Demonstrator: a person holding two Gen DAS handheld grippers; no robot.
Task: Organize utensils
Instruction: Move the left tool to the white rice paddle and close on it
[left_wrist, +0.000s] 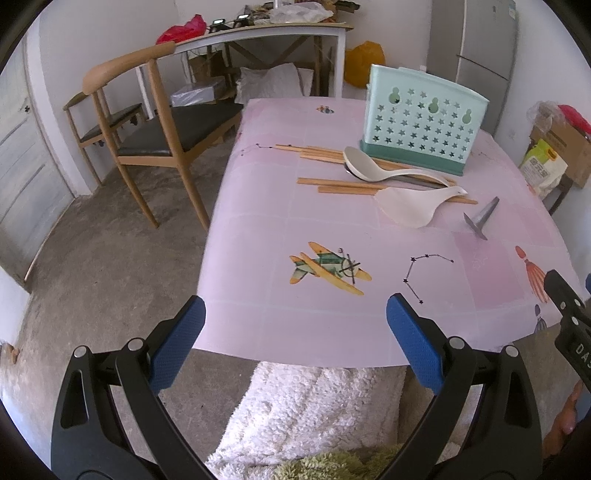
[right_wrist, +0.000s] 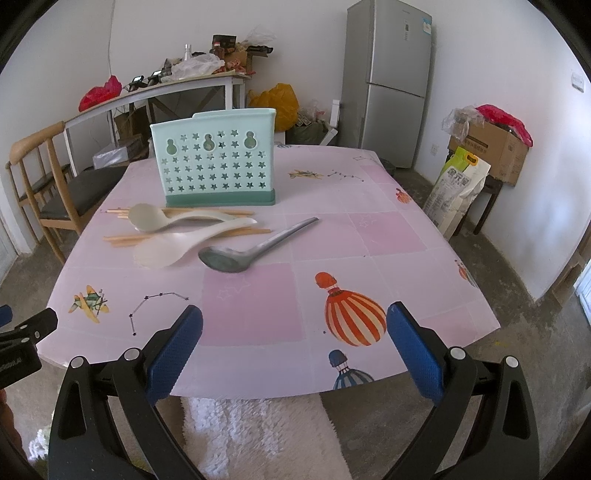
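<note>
Mint-green plastic, the holder (right_wrist: 218, 158) stands upright at the table's (right_wrist: 406, 236) far side, with chopsticks (right_wrist: 236, 232), two white spoons (right_wrist: 173, 218) and a metal ladle (right_wrist: 251, 249) loose before it. Both grippers, left (left_wrist: 295, 328) and right (right_wrist: 294, 332), hover at the near edge, fingers apart, empty, seemingly ready to begin.

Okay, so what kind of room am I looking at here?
Most likely a home kitchen or dining room. A silver fridge stands against the back wall, the dining table wears a pink printed cloth, and a mint utensil holder sits on it beside spoons and chopsticks.
</note>
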